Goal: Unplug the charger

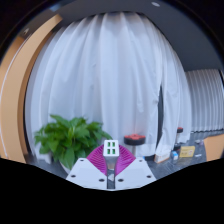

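Note:
My gripper (111,152) is shut on a small white charger (111,147), which sits upright between the magenta pads (97,158). The charger's face shows several small dark squares, and a grey stem runs down from it between the fingers. It is held up in the air, apart from any socket or surface that I can see. No socket or power strip shows in the gripper view.
A white curtain (115,70) fills the background. A green leafy plant (68,138) stands ahead to the left. A red round object (134,137) sits ahead to the right, with small items on a table (185,152) farther right. A wooden frame (14,95) rises at the left.

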`<action>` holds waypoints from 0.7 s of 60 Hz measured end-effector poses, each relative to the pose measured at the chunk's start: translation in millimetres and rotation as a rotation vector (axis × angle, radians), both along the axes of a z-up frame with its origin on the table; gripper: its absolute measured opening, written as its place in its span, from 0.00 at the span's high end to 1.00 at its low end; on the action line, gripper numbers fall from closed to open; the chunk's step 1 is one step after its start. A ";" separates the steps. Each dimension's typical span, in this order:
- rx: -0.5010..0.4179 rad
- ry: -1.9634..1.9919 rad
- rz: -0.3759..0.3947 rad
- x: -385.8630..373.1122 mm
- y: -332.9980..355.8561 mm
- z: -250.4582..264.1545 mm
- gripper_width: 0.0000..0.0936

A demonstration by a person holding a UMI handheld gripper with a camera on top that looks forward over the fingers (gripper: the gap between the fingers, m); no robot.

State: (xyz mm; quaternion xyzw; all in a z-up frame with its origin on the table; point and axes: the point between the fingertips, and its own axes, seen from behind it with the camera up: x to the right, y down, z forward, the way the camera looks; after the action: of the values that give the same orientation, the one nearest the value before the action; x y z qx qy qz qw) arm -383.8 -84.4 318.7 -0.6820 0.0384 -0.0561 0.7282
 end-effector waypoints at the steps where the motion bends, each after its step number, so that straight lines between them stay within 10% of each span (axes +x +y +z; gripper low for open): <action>1: 0.013 0.034 0.018 -2.8 -7.5 8.5 0.93; 8: 0.013 0.089 -0.004 47.2 -28.1 30.1 0.93; 27: -0.528 0.246 -0.001 155.2 -54.4 -271.5 0.88; 42: -0.627 0.303 -0.015 198.6 -66.1 -331.0 0.64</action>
State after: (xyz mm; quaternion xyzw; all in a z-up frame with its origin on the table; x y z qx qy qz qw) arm -185.2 -150.5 -12.3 -0.8728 0.1322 0.0313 0.4688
